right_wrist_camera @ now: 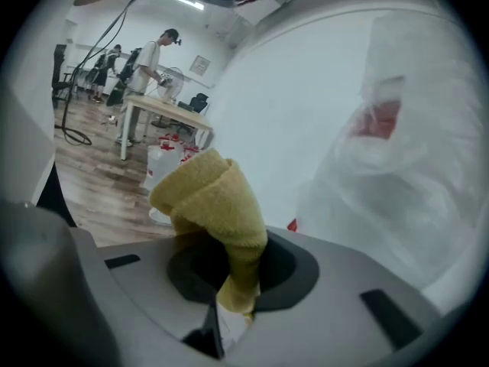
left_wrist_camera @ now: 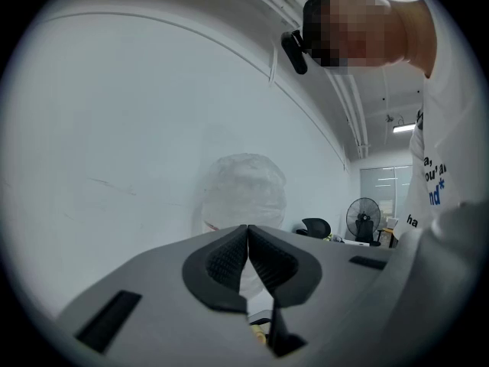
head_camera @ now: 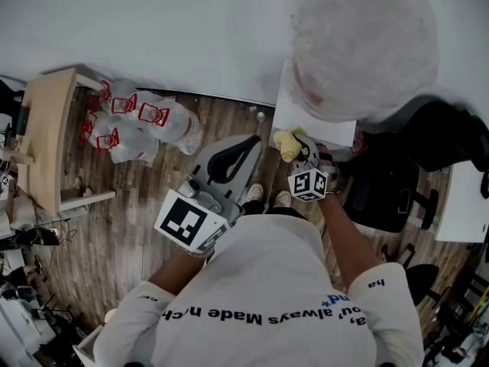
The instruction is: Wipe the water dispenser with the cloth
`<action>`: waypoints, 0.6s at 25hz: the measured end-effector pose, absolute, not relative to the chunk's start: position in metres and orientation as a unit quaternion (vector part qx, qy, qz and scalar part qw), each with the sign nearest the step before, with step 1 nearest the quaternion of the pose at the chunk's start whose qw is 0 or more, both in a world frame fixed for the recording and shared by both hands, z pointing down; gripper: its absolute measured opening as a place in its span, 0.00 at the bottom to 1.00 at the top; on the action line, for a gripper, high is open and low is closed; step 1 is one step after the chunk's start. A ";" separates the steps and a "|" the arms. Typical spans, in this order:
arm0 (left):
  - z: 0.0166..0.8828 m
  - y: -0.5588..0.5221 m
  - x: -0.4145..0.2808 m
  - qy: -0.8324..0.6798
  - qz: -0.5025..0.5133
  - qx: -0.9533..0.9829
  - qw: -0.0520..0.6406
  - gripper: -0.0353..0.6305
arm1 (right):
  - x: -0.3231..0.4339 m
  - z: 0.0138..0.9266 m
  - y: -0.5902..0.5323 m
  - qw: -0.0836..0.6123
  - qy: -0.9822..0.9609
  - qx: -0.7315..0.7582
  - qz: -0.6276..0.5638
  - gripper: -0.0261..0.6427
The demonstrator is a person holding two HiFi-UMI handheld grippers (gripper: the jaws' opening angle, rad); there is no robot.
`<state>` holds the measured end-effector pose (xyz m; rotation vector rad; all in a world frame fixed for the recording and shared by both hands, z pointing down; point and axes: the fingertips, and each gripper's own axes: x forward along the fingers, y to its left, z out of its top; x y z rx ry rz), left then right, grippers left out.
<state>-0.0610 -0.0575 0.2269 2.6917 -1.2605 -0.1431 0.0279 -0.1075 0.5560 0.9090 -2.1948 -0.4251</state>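
Room: wood-plank floor (head_camera: 114,228), plain white wall (head_camera: 168,29) behind. One light wooden surface (head_camera: 50,140) stands at the left of the head view. One white desk edge (head_camera: 466,205) shows at the right. One black office chair (head_camera: 397,189) is between that desk and the dispenser. One pedestal fan (left_wrist_camera: 363,219) shows far back in the left gripper view. At least two people (right_wrist_camera: 149,63) stand at the far end of the room, by the wooden surface.

Floor stock: a heap of plastic-wrapped water jugs (head_camera: 141,125) lies against the wall, just beside the wooden surface. About five red labels show; the jug count cannot be read through the wrap.

Water dispenser (head_camera: 313,125): one, white, against the wall. One bottle (head_camera: 363,44) wrapped in cloudy plastic sits on top; a red patch shows through the wrap in the right gripper view.

Cloth (head_camera: 288,145): one, yellow terry, bunched into a thick fold. It is at the front left corner of the dispenser top, below the bottle. Contact with the dispenser cannot be confirmed.

Right gripper (head_camera: 299,153): jaws clamped on the cloth. The fold stands up out of them and a short tail hangs below. The marker cube (head_camera: 309,182) faces the head camera.

Left gripper (head_camera: 246,147): jaws pressed together with the ribbed pads (left_wrist_camera: 229,258) meeting and nothing between them. It is raised beside the right gripper, apart from the dispenser, pointing toward the wall and the wrapped bottle.

Person: white T-shirt (head_camera: 267,297) with dark lettering, and two shoes (head_camera: 252,196) on the floor below the grippers.
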 end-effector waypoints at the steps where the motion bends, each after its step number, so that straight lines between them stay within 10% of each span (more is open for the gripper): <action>1: 0.228 -0.057 -0.063 -0.424 -0.047 0.901 0.083 0.08 | 0.019 0.561 -0.106 0.362 -0.851 0.339 -0.175 0.13; 15: 0.235 -0.054 -0.084 -0.441 -0.041 0.892 0.091 0.08 | -0.042 0.628 -0.111 0.463 -0.806 0.196 -0.311 0.13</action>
